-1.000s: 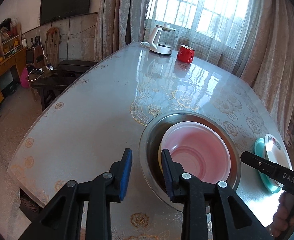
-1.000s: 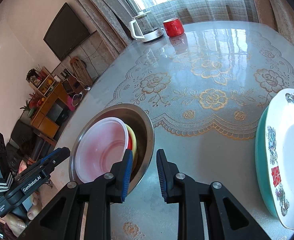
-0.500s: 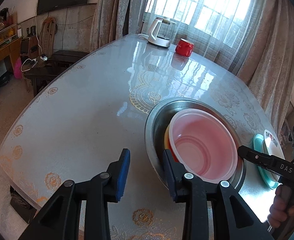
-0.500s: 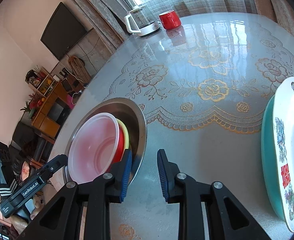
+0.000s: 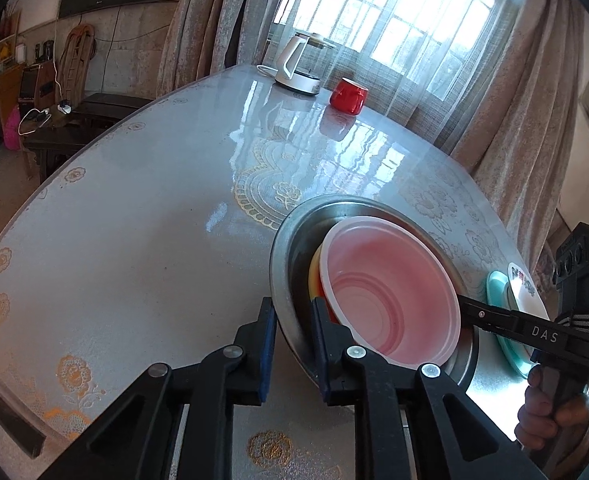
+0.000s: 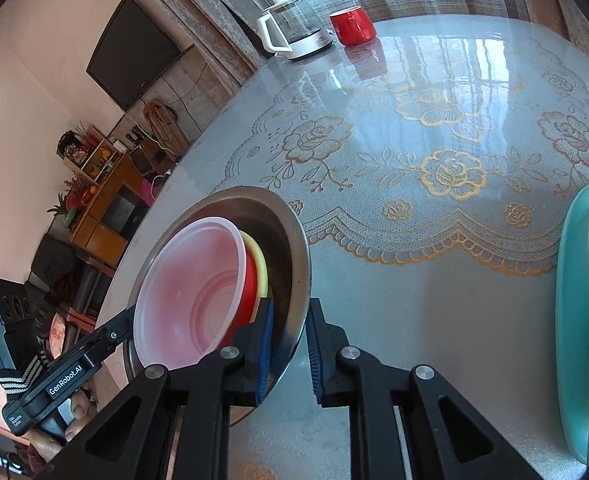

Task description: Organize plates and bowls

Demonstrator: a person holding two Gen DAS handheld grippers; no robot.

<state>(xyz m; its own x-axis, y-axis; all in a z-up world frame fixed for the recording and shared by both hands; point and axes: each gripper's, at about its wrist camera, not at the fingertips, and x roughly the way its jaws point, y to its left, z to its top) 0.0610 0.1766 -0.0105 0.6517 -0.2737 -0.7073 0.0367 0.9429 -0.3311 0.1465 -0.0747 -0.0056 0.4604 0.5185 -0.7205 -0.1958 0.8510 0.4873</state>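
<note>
Steel basin (image 5: 294, 248) with nested pink bowl (image 5: 390, 300) sits near table (image 5: 134, 240) edge. Both grippers, left (image 5: 292, 350) and right (image 6: 290, 348), have narrowed to straddle its rim, jaws gapped, not clamped yet: two-handed lift likely next. Glossy lace-patterned top; kettle (image 5: 300, 64), red mug (image 5: 348, 95) by window.

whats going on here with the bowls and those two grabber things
A person holds a hand-held gripper in each hand at opposite sides of a steel basin on the table. The left hand-held gripper and right hand-held gripper each straddle its rim, jaws open. Nested inside are a pink bowl, a red bowl and a yellow bowl.
</note>
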